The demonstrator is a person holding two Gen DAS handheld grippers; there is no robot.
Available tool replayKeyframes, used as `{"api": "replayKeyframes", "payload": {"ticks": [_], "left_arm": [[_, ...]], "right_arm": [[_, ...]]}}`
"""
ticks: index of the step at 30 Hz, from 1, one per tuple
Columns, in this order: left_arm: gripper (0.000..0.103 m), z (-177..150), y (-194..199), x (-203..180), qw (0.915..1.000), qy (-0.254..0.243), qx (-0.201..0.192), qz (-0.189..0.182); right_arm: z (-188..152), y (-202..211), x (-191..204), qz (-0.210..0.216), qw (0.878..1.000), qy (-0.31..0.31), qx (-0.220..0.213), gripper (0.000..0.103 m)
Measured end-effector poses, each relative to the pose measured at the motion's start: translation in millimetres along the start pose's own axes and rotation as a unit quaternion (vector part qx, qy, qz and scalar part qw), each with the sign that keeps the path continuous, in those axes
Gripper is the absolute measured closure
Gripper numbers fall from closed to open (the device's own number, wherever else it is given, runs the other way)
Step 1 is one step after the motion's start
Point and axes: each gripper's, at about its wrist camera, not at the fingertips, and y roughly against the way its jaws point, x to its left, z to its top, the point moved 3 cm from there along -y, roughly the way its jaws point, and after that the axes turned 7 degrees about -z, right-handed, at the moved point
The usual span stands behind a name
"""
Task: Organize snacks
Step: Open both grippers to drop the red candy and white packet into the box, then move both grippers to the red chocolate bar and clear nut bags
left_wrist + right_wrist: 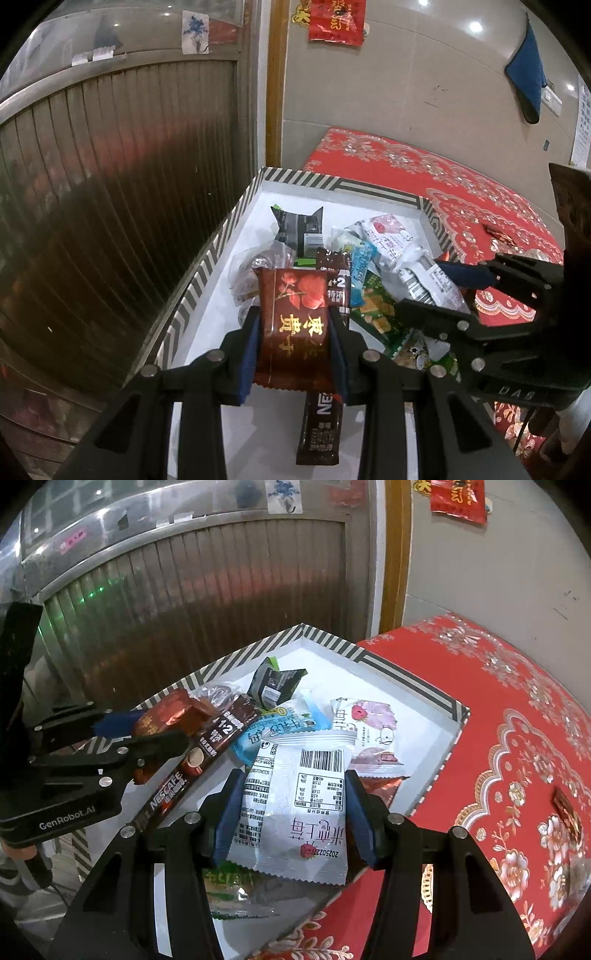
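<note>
A striped-rim box (207, 269) with a white floor holds several snack packets; it also shows in the right wrist view (402, 668). My left gripper (293, 314) is shut on a dark red date-snack packet (291, 325) and holds it above the box. My right gripper (293, 786) is shut on a silver-white packet with a barcode (295, 805), also over the box. In the left wrist view the right gripper (443, 284) shows at the right with the silver packet (424, 273). In the right wrist view the left gripper (147, 727) shows at the left with the red packet (162, 712).
Inside the box lie a brown Nescafe stick (177, 790), a blue packet (273, 731), a black packet (277, 683), a pink-white packet (369, 720) and a green cracker packet (376, 310). The box rests on a red floral cloth (498, 738). A small red packet (565, 808) lies on the cloth. A ribbed metal shutter (110, 184) stands behind.
</note>
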Motion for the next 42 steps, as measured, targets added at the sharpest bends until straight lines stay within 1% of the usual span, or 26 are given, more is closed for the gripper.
{"api": "replayKeyframes", "payload": {"ticks": [3, 5, 6, 7, 9, 10, 12, 14, 20, 22, 28, 33, 36, 42], "left_arm": [[0.066, -1, -3, 1, 1.0000, 0.004, 0.005, 0.000], [0.062, -2, -5, 2, 0.9999, 0.010, 0.009, 0.000], [0.054, -3, -6, 3, 0.9999, 0.012, 0.009, 0.000], [0.038, -3, -6, 4, 0.9998, 0.015, 0.010, 0.001], [0.030, -2, -5, 7, 0.9996, 0.026, 0.008, 0.008], [0.028, -1, -4, 8, 0.9995, 0.032, 0.006, 0.004], [0.026, 1, -1, 10, 0.9993, 0.039, 0.001, 0.002], [0.026, 2, 2, 10, 0.9992, 0.039, -0.003, 0.008], [0.024, 4, 10, 0, 0.9993, 0.034, -0.016, 0.008], [0.022, 4, 13, -5, 0.9993, 0.032, -0.020, 0.006], [0.018, 8, 11, -31, 0.9994, 0.020, -0.021, -0.018], [0.018, 12, 8, -62, 0.9989, -0.001, -0.018, -0.042], [0.018, 14, 7, -82, 0.9984, -0.017, -0.019, -0.050], [0.018, 17, 0, -121, 0.9964, -0.047, -0.008, -0.070]], "right_arm": [[0, -4, 4, 0.004, 1.000, 0.004, 0.003, 0.050], [-1, -5, 5, 0.004, 1.000, 0.008, 0.000, 0.048], [-1, -6, 6, 0.005, 1.000, 0.009, 0.001, 0.048], [-2, -6, 6, 0.005, 1.000, 0.010, 0.001, 0.048], [-2, -2, 6, 0.006, 1.000, 0.012, -0.004, 0.048], [-2, 0, 6, 0.007, 1.000, 0.010, -0.010, 0.047], [-1, 4, 4, 0.007, 1.000, 0.005, -0.018, 0.045], [-1, 9, 2, 0.007, 1.000, 0.000, -0.025, 0.032], [-4, 26, -4, -0.002, 0.999, -0.002, -0.034, 0.032], [-8, 32, -8, -0.009, 0.999, -0.004, -0.036, 0.032], [-24, 53, -33, -0.031, 0.998, -0.026, -0.038, 0.032], [-42, 66, -59, -0.052, 0.997, -0.051, -0.031, 0.032], [-52, 75, -75, -0.065, 0.995, -0.063, -0.031, 0.032], [-73, 95, -111, -0.094, 0.991, -0.089, -0.026, 0.032]]}}
